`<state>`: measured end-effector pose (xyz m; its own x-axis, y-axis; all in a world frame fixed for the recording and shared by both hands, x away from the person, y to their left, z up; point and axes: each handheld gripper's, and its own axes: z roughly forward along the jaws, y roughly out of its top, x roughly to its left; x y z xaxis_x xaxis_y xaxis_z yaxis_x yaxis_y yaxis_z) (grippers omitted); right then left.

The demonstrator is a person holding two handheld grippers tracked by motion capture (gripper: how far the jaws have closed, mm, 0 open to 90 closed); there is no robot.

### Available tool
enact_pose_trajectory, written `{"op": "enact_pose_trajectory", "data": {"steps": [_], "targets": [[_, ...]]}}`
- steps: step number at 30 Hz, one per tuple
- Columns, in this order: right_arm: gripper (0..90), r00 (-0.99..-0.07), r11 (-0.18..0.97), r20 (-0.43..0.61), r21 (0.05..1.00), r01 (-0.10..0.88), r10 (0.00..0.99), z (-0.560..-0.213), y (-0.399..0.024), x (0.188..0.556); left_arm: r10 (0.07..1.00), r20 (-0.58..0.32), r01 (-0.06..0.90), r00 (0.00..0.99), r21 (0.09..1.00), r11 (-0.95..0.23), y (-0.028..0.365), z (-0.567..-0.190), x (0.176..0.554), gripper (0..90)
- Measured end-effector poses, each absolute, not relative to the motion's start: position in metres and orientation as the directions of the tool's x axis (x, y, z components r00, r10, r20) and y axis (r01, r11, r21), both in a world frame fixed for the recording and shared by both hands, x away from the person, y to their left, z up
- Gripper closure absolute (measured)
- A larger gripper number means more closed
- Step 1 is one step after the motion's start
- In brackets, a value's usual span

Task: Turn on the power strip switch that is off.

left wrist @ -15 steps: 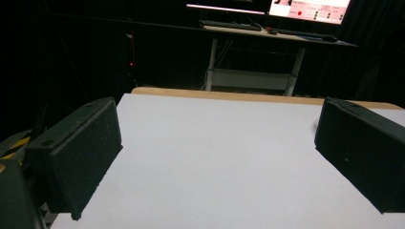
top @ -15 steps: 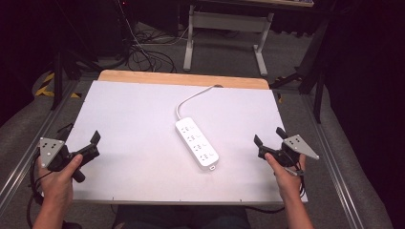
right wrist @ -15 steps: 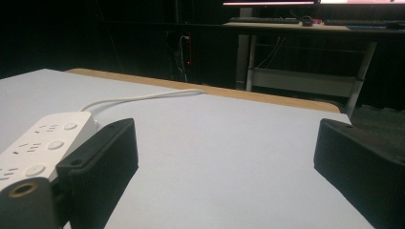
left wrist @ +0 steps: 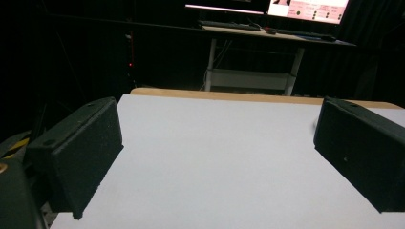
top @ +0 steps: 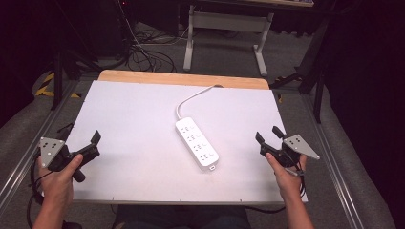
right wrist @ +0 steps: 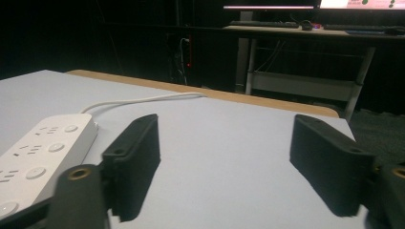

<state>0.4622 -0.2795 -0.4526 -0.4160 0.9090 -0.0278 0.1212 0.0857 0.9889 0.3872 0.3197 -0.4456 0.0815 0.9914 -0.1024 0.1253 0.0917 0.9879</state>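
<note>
A white power strip (top: pixel 197 143) lies at the middle of the white table top (top: pixel 133 114), its white cord (top: pixel 191 98) running to the far edge. In the right gripper view the power strip (right wrist: pixel 38 152) sits just left of my left jaw. My left gripper (top: pixel 93 144) rests near the table's left front corner, open, with nothing between its jaws. My right gripper (top: pixel 268 136) stands open near the right front edge, also holding nothing. In the left gripper view the open left gripper (left wrist: pixel 217 157) faces bare table surface.
A wooden strip (top: pixel 184 78) borders the table's far edge. Beyond it stand a desk frame (top: pixel 224 28) and loose cables (top: pixel 143 52) on the floor. Metal rails (top: pixel 334 176) run along both table sides.
</note>
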Motion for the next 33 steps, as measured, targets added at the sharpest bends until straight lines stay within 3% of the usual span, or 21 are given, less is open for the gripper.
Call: {"op": "enact_pose_trajectory", "data": {"steps": [6,11,12,13,17,22,33], "targets": [[49.4,-0.426,0.111,-0.046,0.986,0.128,0.903,-0.449,-0.28,0.46,0.991,-0.11,0.127,0.083,0.987,0.099,0.32,-0.446,0.387,3.5],[73.1,-0.444,0.107,-0.033,0.984,0.143,0.895,-0.448,-0.28,0.459,0.991,-0.106,0.129,0.086,0.987,0.094,0.319,-0.446,0.388,3.8],[73.1,-0.444,0.107,-0.033,0.984,0.143,0.895,-0.448,-0.28,0.459,0.991,-0.106,0.129,0.086,0.987,0.094,0.319,-0.446,0.388,3.8],[79.3,-0.439,0.1,-0.027,0.985,0.144,0.898,-0.447,-0.281,0.457,0.99,-0.107,0.129,0.087,0.987,0.095,0.319,-0.446,0.388,3.8],[90.0,-0.459,0.076,0.022,0.978,0.194,0.888,-0.443,-0.286,0.456,0.99,-0.111,0.127,0.09,0.987,0.099,0.32,-0.446,0.388,3.9],[90.0,-0.474,0.101,0.032,0.962,0.253,0.88,-0.438,-0.29,0.454,0.988,-0.122,0.127,0.093,0.986,0.11,0.32,-0.446,0.388,4.0],[90.0,-0.538,0.138,0.04,0.948,0.287,0.842,-0.42,-0.285,0.457,0.988,-0.117,0.127,0.096,0.986,0.105,0.321,-0.446,0.387,4.4]]}}
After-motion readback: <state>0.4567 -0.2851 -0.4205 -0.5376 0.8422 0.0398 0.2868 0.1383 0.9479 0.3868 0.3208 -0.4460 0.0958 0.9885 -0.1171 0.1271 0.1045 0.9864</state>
